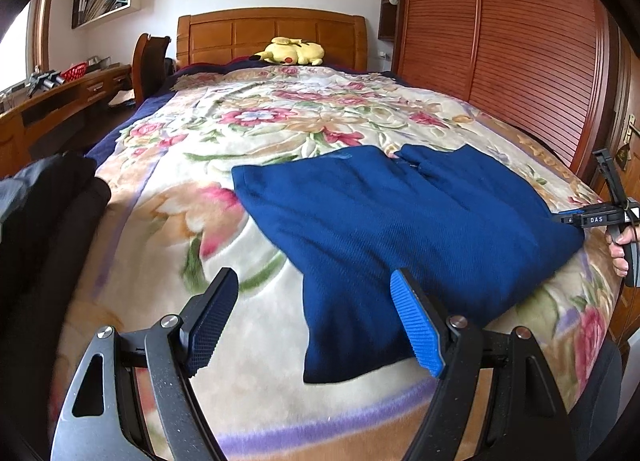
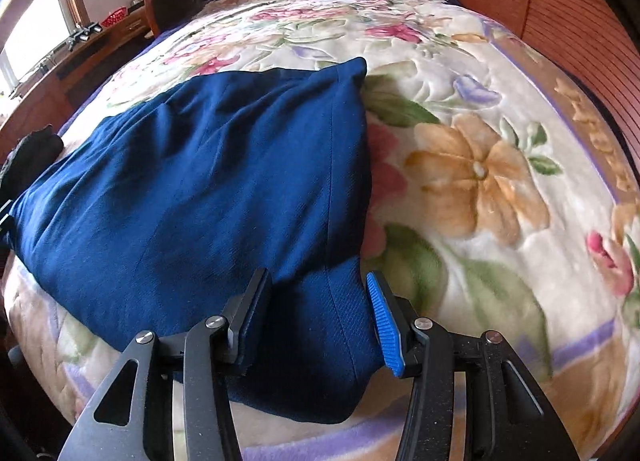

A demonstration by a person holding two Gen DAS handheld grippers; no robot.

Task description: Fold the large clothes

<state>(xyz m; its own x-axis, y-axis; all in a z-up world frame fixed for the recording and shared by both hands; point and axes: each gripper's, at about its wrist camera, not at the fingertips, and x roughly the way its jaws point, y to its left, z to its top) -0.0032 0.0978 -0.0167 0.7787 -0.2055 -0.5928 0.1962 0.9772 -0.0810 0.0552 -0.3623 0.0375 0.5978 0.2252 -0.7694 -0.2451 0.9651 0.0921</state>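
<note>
A dark blue garment [image 1: 400,221] lies partly folded on the floral blanket [image 1: 224,189] near the bed's foot. My left gripper [image 1: 316,321] is open just above the blanket, with the garment's near left corner between its fingers, not clamped. My right gripper [image 2: 316,321] is open over the garment's [image 2: 200,189] near right corner, with the cloth lying between the fingers. The right gripper also shows in the left wrist view [image 1: 592,219] at the garment's right edge.
A yellow plush toy [image 1: 290,51] lies at the wooden headboard [image 1: 272,33]. A wardrobe with slatted doors [image 1: 500,41] stands close on the right. A desk [image 1: 60,97] and chair [image 1: 148,61] are on the left. Dark clothes [image 1: 48,213] lie at the bed's left edge.
</note>
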